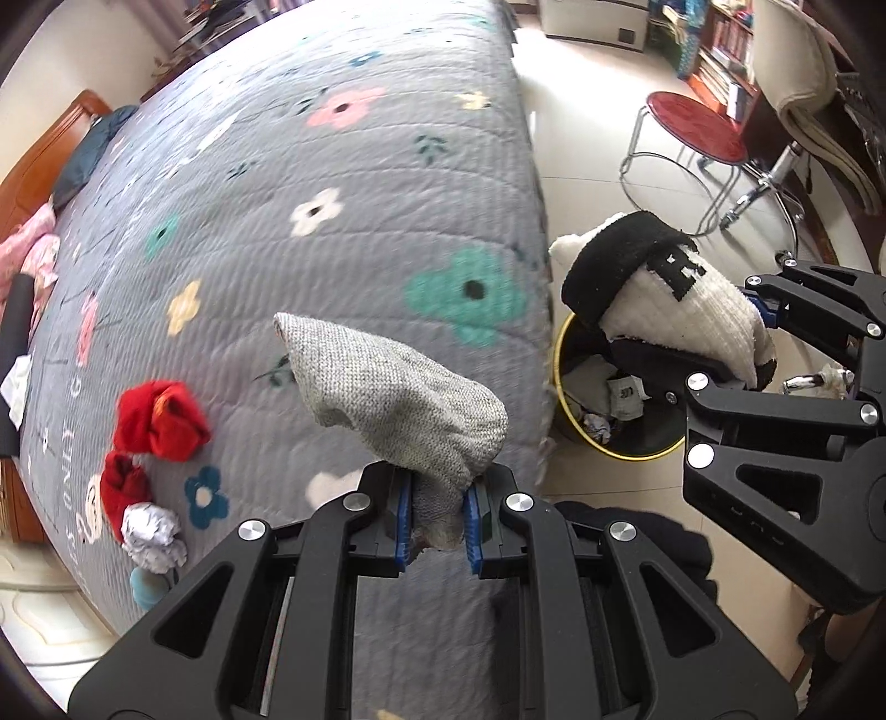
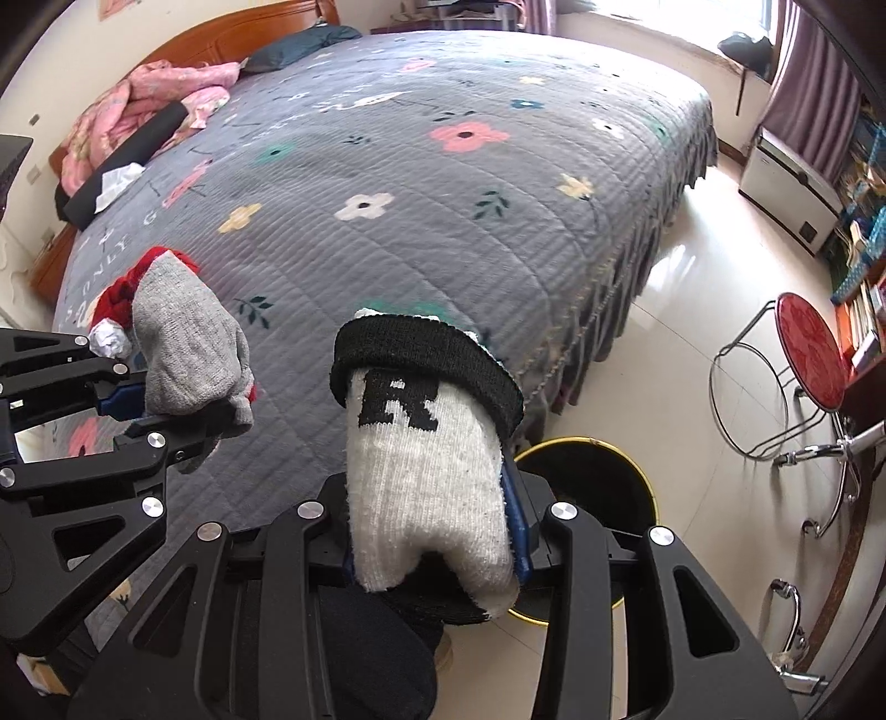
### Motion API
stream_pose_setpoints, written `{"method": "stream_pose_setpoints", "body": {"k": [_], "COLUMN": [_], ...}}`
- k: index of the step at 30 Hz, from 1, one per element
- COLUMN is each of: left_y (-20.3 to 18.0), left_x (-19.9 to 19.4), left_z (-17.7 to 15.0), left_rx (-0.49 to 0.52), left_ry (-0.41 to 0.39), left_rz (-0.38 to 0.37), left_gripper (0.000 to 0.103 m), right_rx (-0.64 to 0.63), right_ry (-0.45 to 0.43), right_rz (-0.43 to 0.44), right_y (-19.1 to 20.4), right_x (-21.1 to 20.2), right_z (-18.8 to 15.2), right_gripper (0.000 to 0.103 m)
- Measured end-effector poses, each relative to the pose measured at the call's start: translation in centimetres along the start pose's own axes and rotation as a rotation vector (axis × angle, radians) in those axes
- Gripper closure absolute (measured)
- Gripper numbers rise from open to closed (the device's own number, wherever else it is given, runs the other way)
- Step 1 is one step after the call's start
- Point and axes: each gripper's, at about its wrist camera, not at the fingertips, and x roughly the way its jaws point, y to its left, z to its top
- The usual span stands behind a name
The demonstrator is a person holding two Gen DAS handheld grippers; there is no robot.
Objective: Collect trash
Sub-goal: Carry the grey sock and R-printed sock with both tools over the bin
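My left gripper [image 1: 437, 526] is shut on a grey knitted sock [image 1: 398, 393] that sticks up over the bed's near edge. The same grey sock [image 2: 183, 354] shows at the left of the right wrist view. My right gripper [image 2: 434, 543] is shut on a white sock with a black cuff [image 2: 426, 459], held up beside the bed. That white sock [image 1: 664, 299] hangs over a yellow-rimmed black bin [image 1: 614, 410] on the floor, which holds crumpled paper. The bin [image 2: 603, 471] lies just behind the right gripper. A crumpled paper ball [image 1: 152, 534] rests on the bed near red socks [image 1: 160, 415].
The bed has a grey floral quilt [image 1: 332, 221] and a wooden headboard [image 2: 232, 33], with pink bedding [image 2: 138, 105] at its head. A red stool [image 1: 698, 133] with a chrome frame and a swivel chair base [image 1: 769, 183] stand on the tiled floor past the bin.
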Motion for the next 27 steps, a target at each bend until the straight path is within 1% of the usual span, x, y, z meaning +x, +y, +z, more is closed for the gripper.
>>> {"method": "stream_pose_setpoints", "body": {"k": [7,13,20,22,23,24,25,27], "left_y": [-3.9,-8.1,-14.1,-15.5,-16.0,-16.3,-16.6,-17.1], "left_x": [0.9,1.7,4.2,4.8,5.2,5.6,5.8,5.6], "left_z": [1.8,3.0,4.7,5.1,5.3,5.6,5.8,5.9], "left_rx": [0.070,0.150,0.233,0.251,0.260,0.263,0.264,0.280], "left_ry": [0.002,0.007,0.053,0.061,0.066,0.067,0.054,0.028], "left_rz": [-0.026,-0.090,-0.167,-0.181,-0.168,-0.147,-0.121,-0.096], "left_gripper": [0.087,0.087,0.086,0.079,0.063,0.041,0.034,0.032], "right_rx": [0.082,0.177,0.264,0.288,0.296,0.303,0.307,0.307], "right_ry": [-0.031,-0.051,-0.049,-0.046,-0.043,-0.041,-0.037,-0.028], "right_rz": [-0.026,-0.064,-0.124,-0.138,-0.142,-0.147,-0.150,-0.153], "right_y": [-4.0,-8.2,-13.0,-14.3,-14.8,-15.3,-15.7,-16.1], "right_x": [-1.6,-3.0,-4.2,-4.4,-4.4,-4.4,-4.3,-4.0], "right_z": [-1.3,-3.0,-5.4,-5.9,-6.2,-6.4,-6.6,-6.8], "right_gripper": [0.067,0.067,0.067,0.067,0.067,0.067,0.067,0.067]}}
